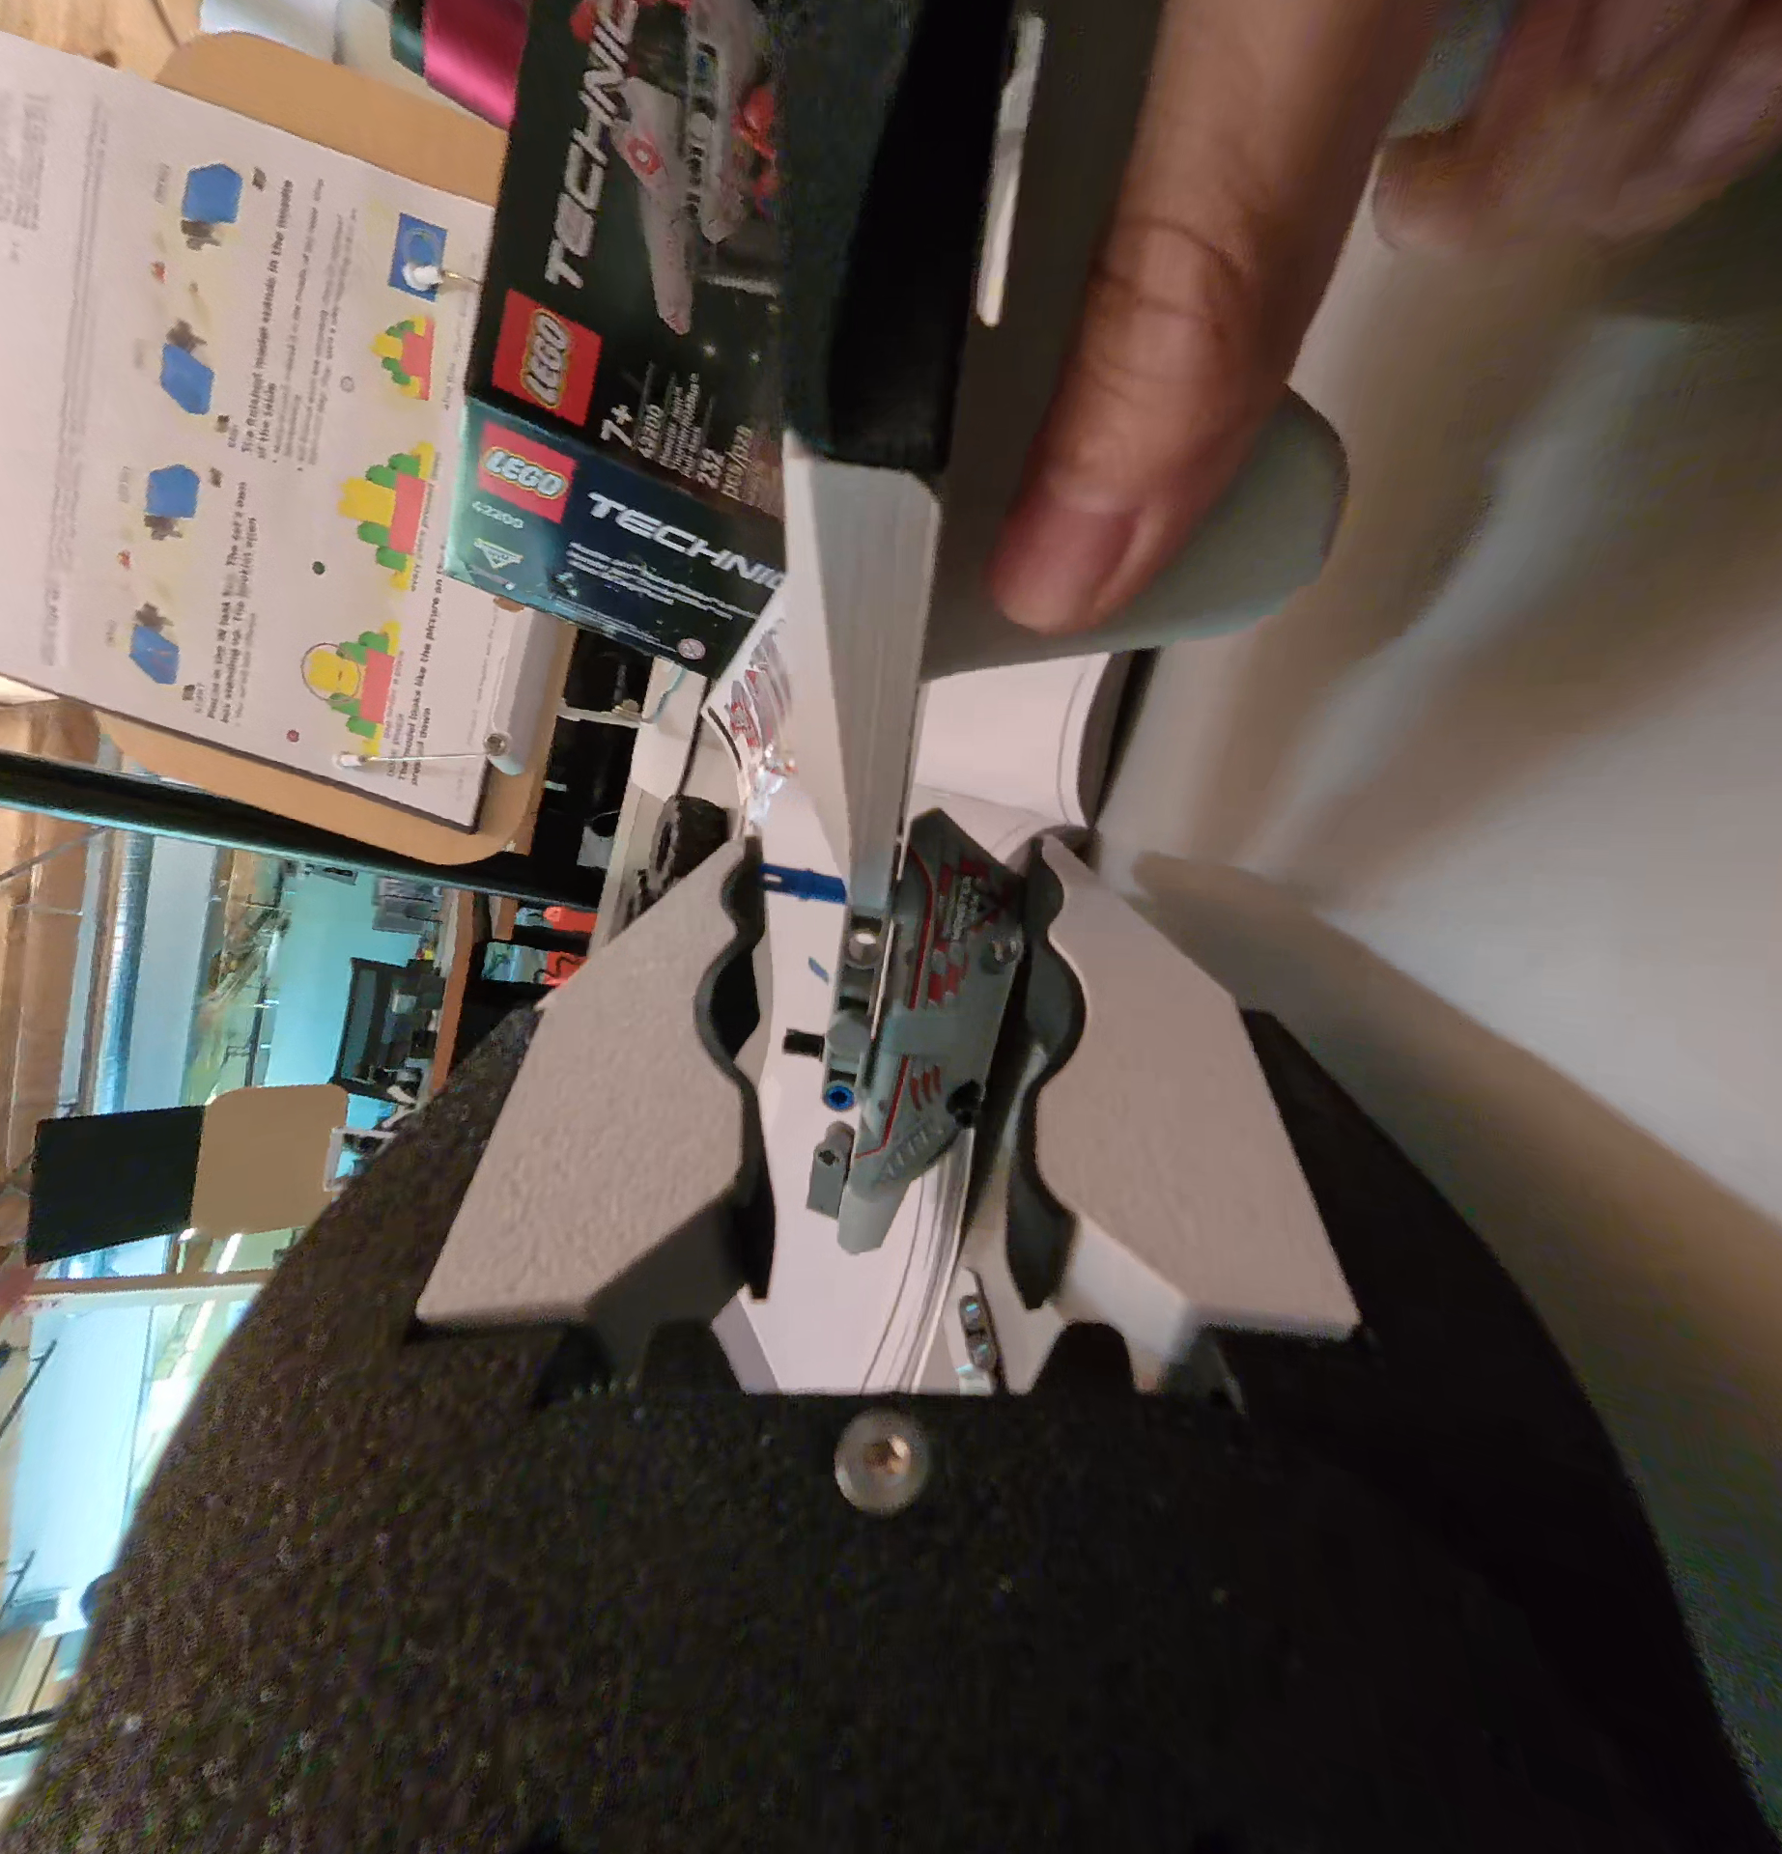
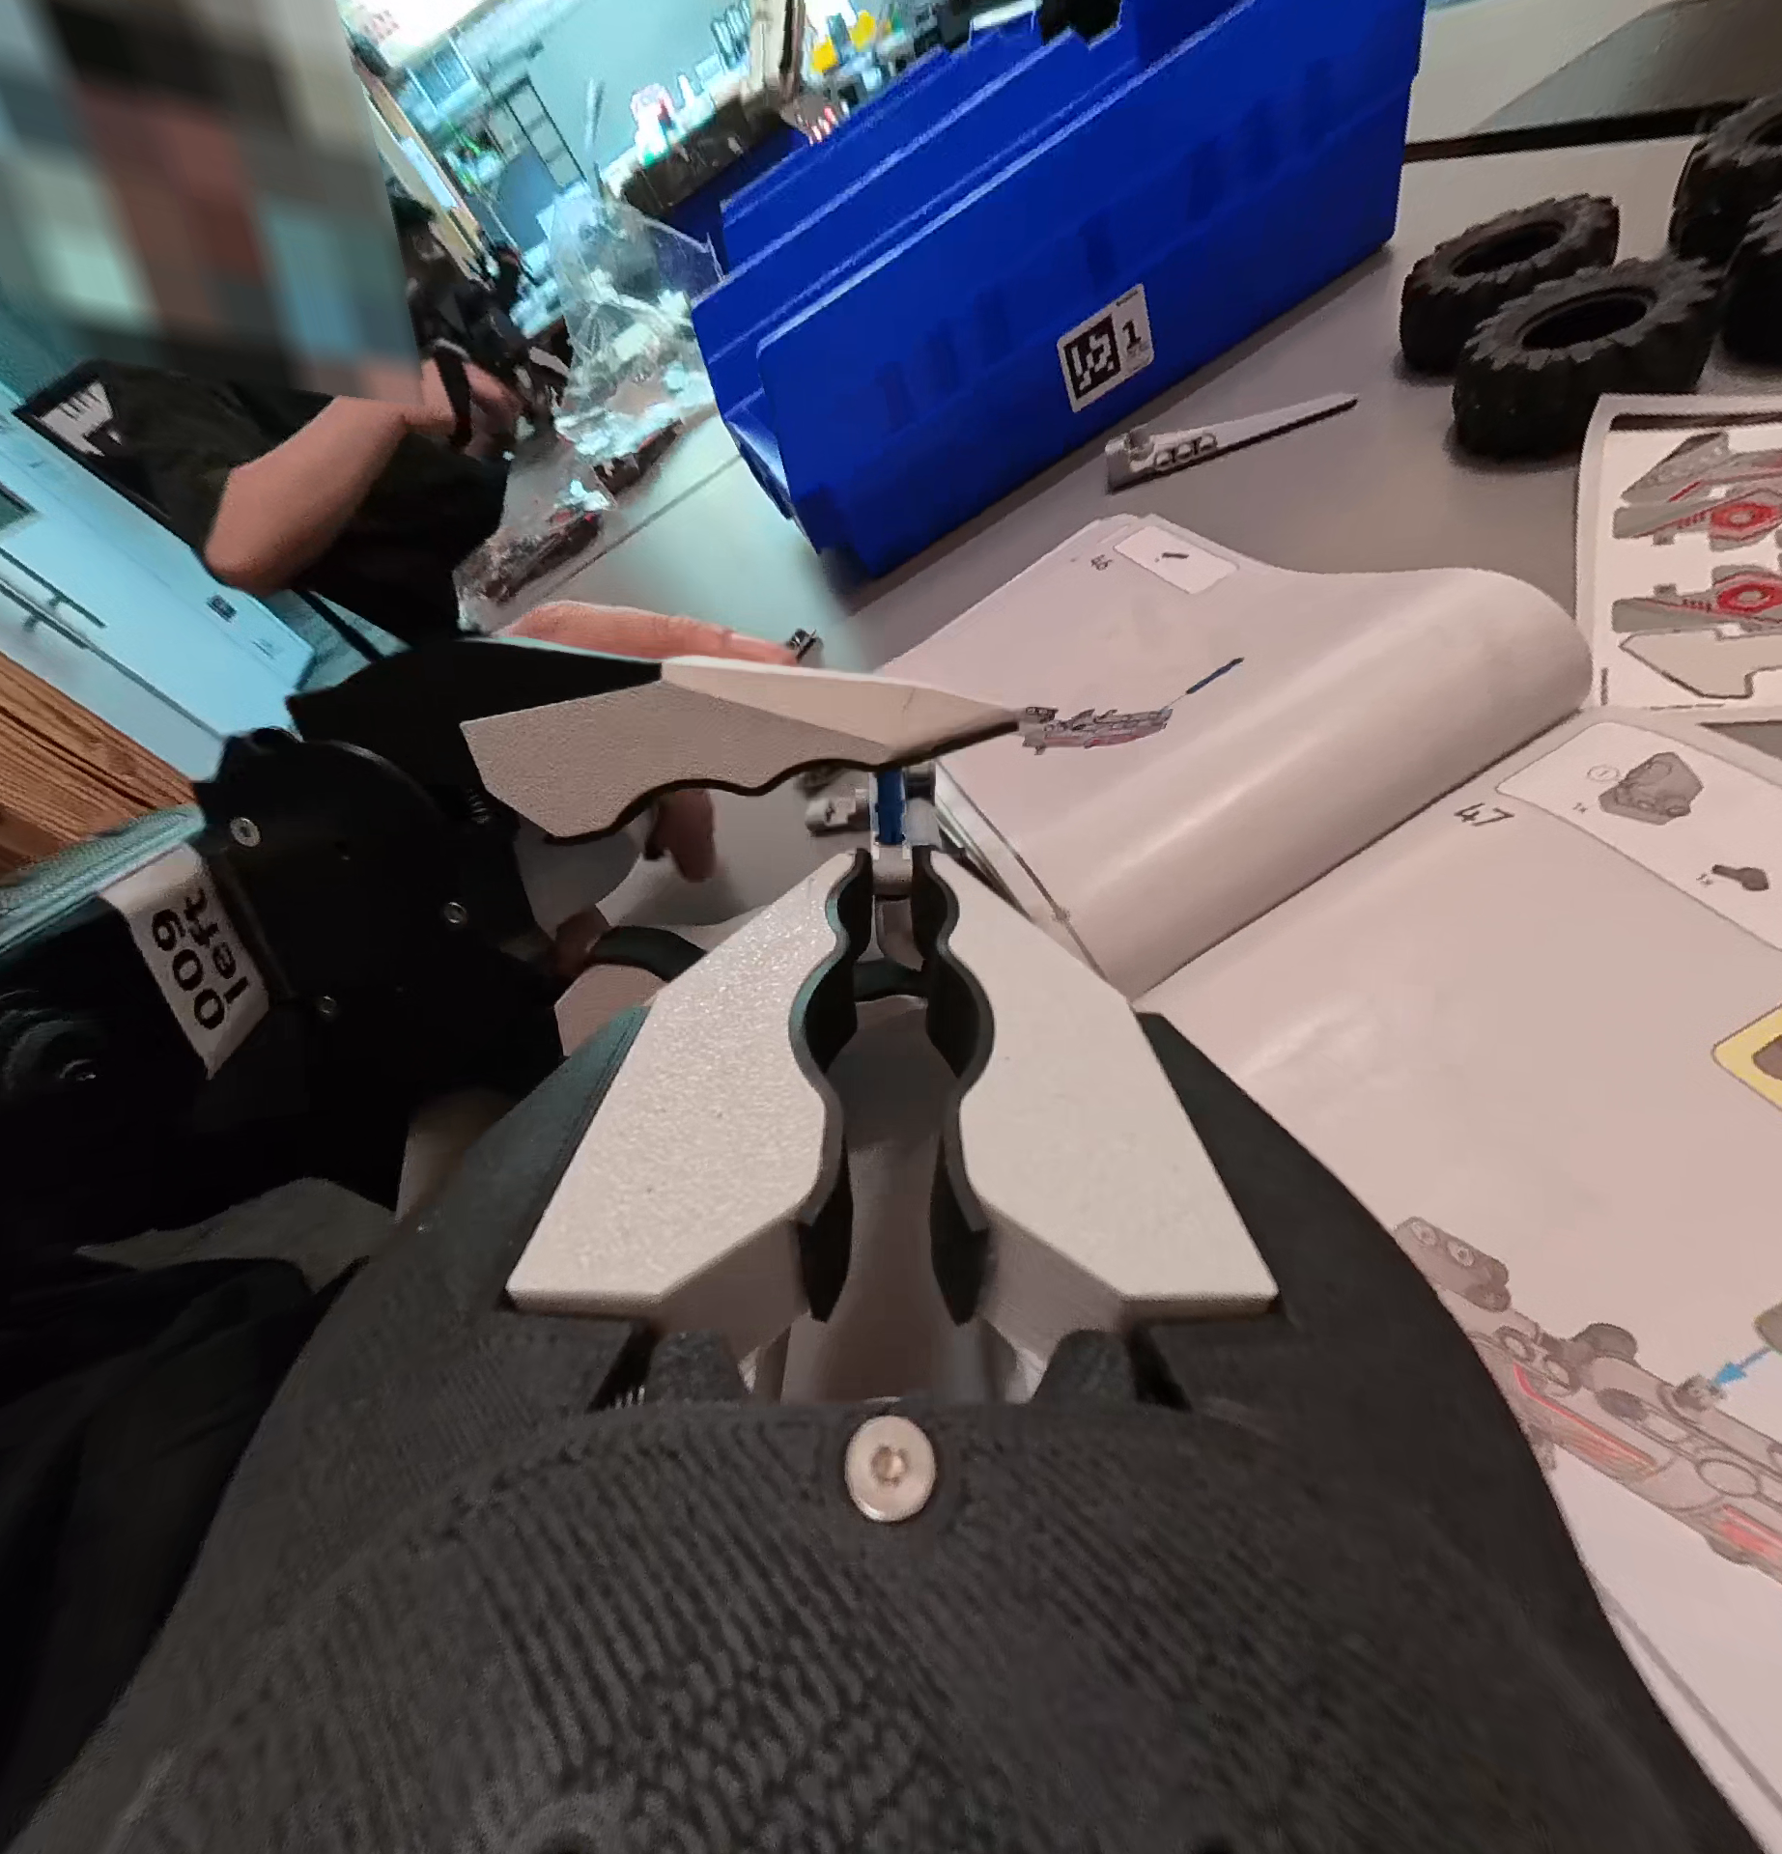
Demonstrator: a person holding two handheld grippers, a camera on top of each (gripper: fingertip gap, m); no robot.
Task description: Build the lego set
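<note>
1. My left gripper (image 1: 892, 1013) is spread wide around the grey Technic sub-assembly (image 1: 907, 1043) at centre frame. One finger lies against the stickered panel side. The other stands well clear, so I judge it released, not clamping.
2. My right gripper (image 2: 897, 883) is clenched on the narrow grey-and-blue end of that sub-assembly (image 2: 897, 823), just above centre of the right wrist view. In the left wrist view its finger comes down from the top of the frame onto the beam.
3. Risk: the right grip is a tip pinch on a thin element. In my judgement any twist would let the part pivot or drop onto the instruction booklet (image 2: 1368, 1003).
4. Risk: if the left jaws close off-centre, they could press the decorated panel askew or dislodge the blue pin (image 1: 838, 1096).
5. Only the left wrist view shows the set's box (image 1: 616, 351) at upper centre, a printed sheet (image 1: 214, 421) at upper left, and my hand (image 1: 1167, 351) at upper right.
6. Only the right wrist view shows the blue bin (image 2: 1017, 301), the black tyres (image 2: 1569, 311) at upper right, a loose grey beam (image 2: 1218, 441), the sticker sheet (image 2: 1709, 562) and a person at upper left.
</note>
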